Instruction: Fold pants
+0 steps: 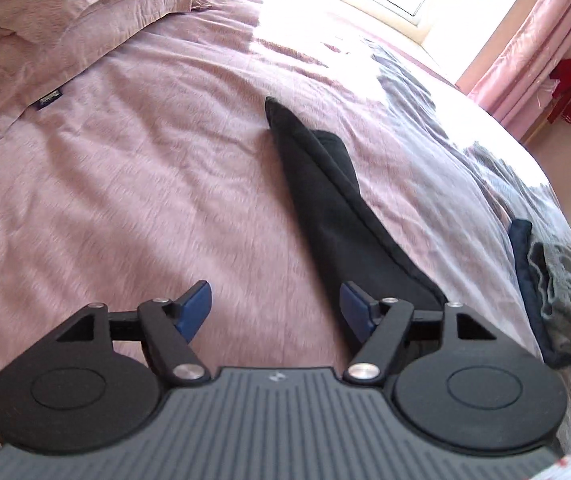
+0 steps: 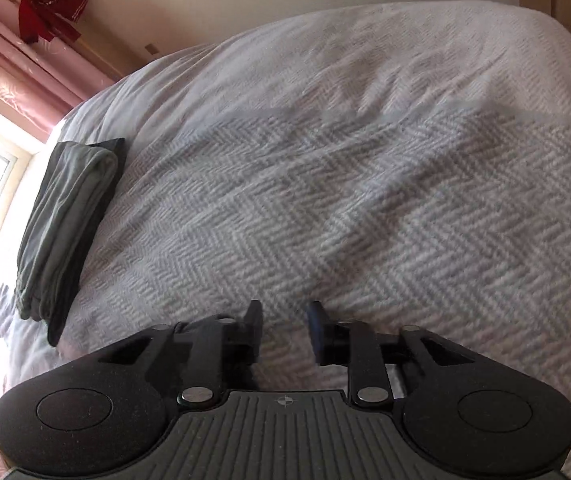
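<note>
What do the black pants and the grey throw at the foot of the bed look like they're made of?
Black pants: probably a soft matte knit or fleece; no sheen, with thick rounded fold edges. The exact fibre can't be told.
Grey throw: a woven textile, likely cotton or wool blend; a raised herringbone zigzag shows clearly, with a matte finish and loose wrinkles.

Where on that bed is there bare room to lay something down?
Bare: pink sheet between pillows and black pants; grey blanket right of the folded stack. Crowded: the bed edge holding that stack.
</note>
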A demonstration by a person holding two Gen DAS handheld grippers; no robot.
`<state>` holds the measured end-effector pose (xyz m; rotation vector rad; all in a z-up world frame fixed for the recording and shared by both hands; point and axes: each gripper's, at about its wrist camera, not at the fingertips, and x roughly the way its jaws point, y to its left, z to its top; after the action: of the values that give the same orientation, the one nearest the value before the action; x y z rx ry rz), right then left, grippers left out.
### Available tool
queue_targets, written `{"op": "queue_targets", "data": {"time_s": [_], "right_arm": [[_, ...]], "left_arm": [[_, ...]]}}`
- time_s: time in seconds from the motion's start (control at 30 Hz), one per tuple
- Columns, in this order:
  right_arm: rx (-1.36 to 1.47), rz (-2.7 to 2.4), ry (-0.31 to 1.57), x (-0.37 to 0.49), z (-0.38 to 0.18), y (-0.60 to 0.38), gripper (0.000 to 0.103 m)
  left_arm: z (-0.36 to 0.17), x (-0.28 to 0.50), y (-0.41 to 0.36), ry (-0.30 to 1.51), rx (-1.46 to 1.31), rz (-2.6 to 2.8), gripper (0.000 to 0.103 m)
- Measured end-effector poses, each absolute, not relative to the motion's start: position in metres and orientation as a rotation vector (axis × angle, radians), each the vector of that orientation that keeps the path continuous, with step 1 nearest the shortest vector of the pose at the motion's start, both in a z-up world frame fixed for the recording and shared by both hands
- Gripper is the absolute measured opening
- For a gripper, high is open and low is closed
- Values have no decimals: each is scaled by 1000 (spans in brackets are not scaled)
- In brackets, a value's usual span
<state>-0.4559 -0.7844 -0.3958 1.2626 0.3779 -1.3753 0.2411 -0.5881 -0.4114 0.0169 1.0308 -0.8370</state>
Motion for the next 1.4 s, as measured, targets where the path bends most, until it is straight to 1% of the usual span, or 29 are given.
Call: {"op": "queue_targets", "data": {"time_s": [0.03,0.1,0.17,0.2,0.23,0.27,0.3,0.37,0.5,0.53,0.57,0.6,0.63,0.7,0.87,0.93,1.0,1.07,1.23,1.27,1.3,1.33,1.4], "right_arm": [[1258,-1394,368,-460,-396,-787,37],[1267,-1418,343,-461,-398,-791,37],[1273,-1437,338,-459,-401,-795,38],[1265,-1448,345,-455,-403,-795,39],[1254,-1460,356,-452,-404,-795,39],[1239,-1472,372,-448,-405,-796,40],[1223,-1481,388,-444,-406,-797,41],[1205,-1489,409,-438,-406,-798,43],[1211,-1496,428,-432,-406,-802,47],[1210,-1500,438,-430,-407,-805,49],[1207,-1505,450,-427,-408,-807,51],[1199,-1510,464,-423,-408,-809,53],[1191,-1514,478,-419,-408,-811,55],[1180,-1512,489,-412,-407,-814,56],[1168,-1468,499,-410,-407,-815,57],[1147,-1462,494,-410,-405,-811,57],[1131,-1458,478,-408,-404,-807,57],[1118,-1451,500,-404,-406,-805,57],[1045,-1435,560,-395,-409,-801,57],[1041,-1434,560,-395,-409,-800,57],[1040,-1437,557,-396,-410,-799,57],[1042,-1440,552,-397,-410,-798,57],[1050,-1448,537,-398,-408,-796,57]], "left_arm": [[-416,250,-601,1034,3,-830,69],[-427,266,-625,1064,-27,-827,73],[-438,271,-643,1082,-42,-814,72],[-441,271,-649,1068,-47,-814,61],[-442,270,-653,1058,-60,-831,16],[-439,270,-654,1062,-84,-841,3],[-432,269,-651,1051,-124,-824,4],[-403,257,-638,968,-209,-833,3],[-316,211,-653,688,-74,-874,4],[-301,200,-670,650,-20,-885,9],[-293,191,-692,643,70,-886,17],[-289,183,-715,658,171,-898,41],[-290,179,-726,666,209,-917,49],[-303,183,-725,696,207,-909,49],[-391,238,-676,994,148,-759,49],[-417,260,-662,1068,93,-703,49],[-432,278,-656,1092,-11,-684,49],[-440,290,-667,1087,-52,-677,50],[-458,299,-710,1041,-21,-693,58],[-460,295,-716,1007,17,-714,55],[-458,292,-720,970,65,-737,22],[-454,290,-720,948,95,-767,6],[-433,285,-706,871,95,-783,4]]}}
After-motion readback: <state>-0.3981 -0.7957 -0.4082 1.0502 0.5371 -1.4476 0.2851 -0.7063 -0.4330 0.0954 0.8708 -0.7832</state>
